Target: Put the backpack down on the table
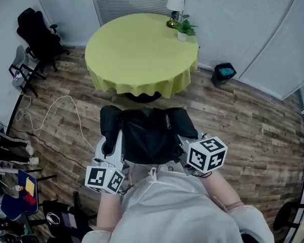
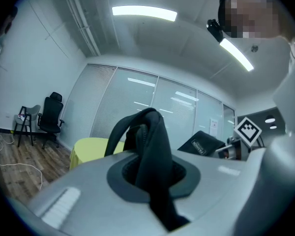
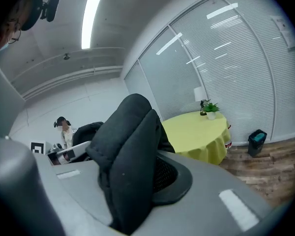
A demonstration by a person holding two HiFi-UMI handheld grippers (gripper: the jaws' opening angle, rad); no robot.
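Observation:
A black backpack (image 1: 148, 135) hangs in front of me, above the wooden floor and short of the round table with the yellow-green cloth (image 1: 139, 52). My left gripper (image 1: 111, 148) is shut on one black shoulder strap (image 2: 148, 132), which passes up between its jaws in the left gripper view. My right gripper (image 1: 185, 142) is shut on a padded black strap (image 3: 123, 141) in the same way. The bag hides both pairs of fingertips in the head view. The table (image 2: 88, 149) lies ahead in the left gripper view and shows as the table (image 3: 199, 134) in the right gripper view.
A lamp (image 1: 175, 6) and a small potted plant (image 1: 184, 29) stand at the table's far edge. A black bin (image 1: 223, 74) sits to its right, a black office chair (image 1: 38, 32) far left. A white cable (image 1: 55, 105) trails over the floor; clutter lies at bottom left.

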